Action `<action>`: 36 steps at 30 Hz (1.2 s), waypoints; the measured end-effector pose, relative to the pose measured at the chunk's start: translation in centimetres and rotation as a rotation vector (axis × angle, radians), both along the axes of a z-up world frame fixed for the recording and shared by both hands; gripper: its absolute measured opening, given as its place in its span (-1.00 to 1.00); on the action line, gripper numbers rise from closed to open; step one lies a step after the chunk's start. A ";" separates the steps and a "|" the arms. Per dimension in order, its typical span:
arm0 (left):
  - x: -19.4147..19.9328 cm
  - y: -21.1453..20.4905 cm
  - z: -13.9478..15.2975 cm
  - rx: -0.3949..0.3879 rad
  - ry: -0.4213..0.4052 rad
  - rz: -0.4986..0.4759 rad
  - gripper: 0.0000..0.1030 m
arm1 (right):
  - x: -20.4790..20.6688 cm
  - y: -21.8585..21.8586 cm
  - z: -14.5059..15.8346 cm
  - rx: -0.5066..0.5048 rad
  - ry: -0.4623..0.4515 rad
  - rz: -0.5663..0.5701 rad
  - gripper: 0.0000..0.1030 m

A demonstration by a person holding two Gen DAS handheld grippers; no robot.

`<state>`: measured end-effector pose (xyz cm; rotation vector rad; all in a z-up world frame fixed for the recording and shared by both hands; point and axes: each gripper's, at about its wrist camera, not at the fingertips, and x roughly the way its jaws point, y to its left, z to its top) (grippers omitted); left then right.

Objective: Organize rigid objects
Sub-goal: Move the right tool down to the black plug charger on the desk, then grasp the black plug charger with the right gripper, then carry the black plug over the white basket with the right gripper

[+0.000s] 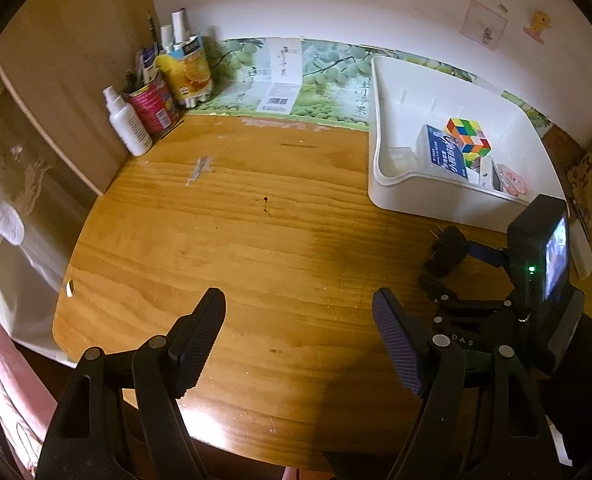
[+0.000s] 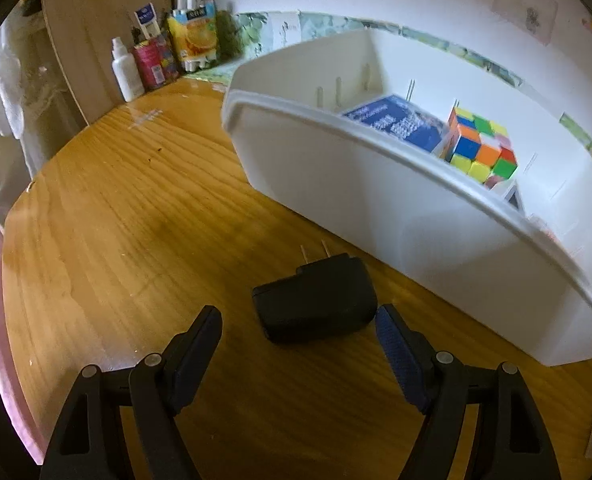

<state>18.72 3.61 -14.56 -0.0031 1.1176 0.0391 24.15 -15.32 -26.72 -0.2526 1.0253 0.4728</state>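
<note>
Left tool (image 1: 299,338): jaws spread wide, nothing held, hovering low over bare tabletop (image 1: 231,240), pointed toward the back wall; spray bottle (image 1: 127,124) and pen cans (image 1: 151,106) parked in the far left corner, not involved. Black plug adapter (image 2: 316,300) lies flat on the tabletop, prongs pointing away, just in front of the white bin (image 2: 376,208), apart from its wall. Right tool (image 2: 299,350): jaws apart, empty, low and nearly level, straddling the near end of the adapter; right pad looks just beside or touching its corner, left pad well clear. Step in hand is judged to be the adapter pick. Tool should be shifted slightly right to centre the body, pushed further along it, then closed across the flat sides, not the prongs. Lift must clear the bin rim before release. Bin already holds a Rubik's cube (image 2: 482,146) and a blue box (image 2: 400,124); free space sits at its left end.
</note>
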 end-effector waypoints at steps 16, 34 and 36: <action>2.6 -0.7 0.1 0.006 0.003 -0.135 0.53 | 0.1 -0.6 -0.4 -0.018 0.018 -0.098 0.50; 4.0 -0.4 1.1 -0.021 -0.032 -0.287 0.53 | 0.3 0.5 1.0 0.014 0.009 -0.209 0.26; 4.3 -0.6 1.2 -0.036 -0.041 -0.313 0.53 | 0.2 0.7 1.8 0.041 0.012 -0.224 0.26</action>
